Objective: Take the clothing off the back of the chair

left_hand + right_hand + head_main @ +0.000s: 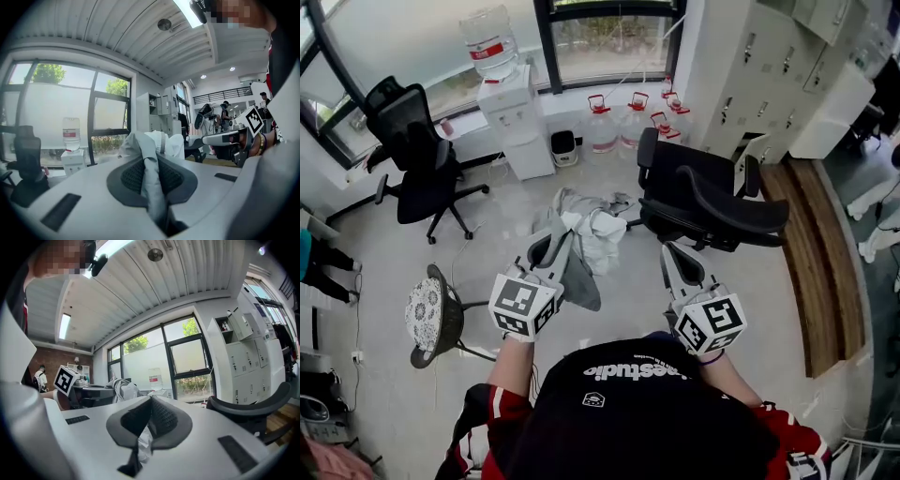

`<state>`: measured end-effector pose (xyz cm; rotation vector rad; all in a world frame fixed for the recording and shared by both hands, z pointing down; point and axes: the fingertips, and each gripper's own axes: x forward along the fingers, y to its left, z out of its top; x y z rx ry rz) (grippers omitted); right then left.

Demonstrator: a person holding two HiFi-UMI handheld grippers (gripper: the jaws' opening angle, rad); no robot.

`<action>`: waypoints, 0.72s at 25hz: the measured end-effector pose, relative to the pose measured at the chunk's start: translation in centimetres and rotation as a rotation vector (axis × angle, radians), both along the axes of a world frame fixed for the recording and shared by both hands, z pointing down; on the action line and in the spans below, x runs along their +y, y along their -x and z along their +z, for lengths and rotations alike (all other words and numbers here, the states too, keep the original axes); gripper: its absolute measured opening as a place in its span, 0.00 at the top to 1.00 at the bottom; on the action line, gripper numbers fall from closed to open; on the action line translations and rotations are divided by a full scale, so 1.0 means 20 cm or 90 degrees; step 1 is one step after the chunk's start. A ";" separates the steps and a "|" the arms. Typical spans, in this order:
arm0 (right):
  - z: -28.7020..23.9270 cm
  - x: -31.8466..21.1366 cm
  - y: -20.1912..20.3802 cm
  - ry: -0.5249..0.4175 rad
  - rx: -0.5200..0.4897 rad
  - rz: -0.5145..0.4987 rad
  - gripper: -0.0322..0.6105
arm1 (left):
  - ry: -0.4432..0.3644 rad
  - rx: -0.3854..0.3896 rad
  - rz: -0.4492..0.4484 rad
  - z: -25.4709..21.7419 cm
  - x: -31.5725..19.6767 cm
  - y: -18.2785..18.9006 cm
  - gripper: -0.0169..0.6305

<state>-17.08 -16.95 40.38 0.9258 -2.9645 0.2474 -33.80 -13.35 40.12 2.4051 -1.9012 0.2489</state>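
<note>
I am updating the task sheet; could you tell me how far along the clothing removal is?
Done: the black chair's back looks bare. In hand: the left gripper is shut on the grey clothing, held up beside the chair; the right gripper pinches a bit of white fabric. Left: probably only carrying it away and setting it down.

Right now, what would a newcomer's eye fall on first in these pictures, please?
First, the bundle of grey and white clothing hanging mid-picture in the head view, pinched in the shut left gripper. Just right of it stands a black office chair, its back bare, with the right gripper before it, jaws closed on a scrap of white fabric. Behind, a water dispenser stands by the window.
</note>
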 end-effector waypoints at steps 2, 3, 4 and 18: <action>0.00 0.02 0.05 -0.001 0.001 -0.010 0.93 | -0.026 0.001 0.003 -0.03 0.04 0.03 0.90; 0.00 0.03 0.06 -0.001 0.002 -0.013 0.93 | -0.043 0.003 0.007 -0.05 0.06 0.03 0.90; -0.01 0.03 0.07 -0.001 0.003 -0.014 0.93 | -0.059 0.004 0.011 -0.07 0.08 0.04 0.90; -0.06 -0.03 -0.11 -0.012 0.007 0.055 0.93 | -0.124 0.044 0.100 -0.18 -0.03 -0.20 0.90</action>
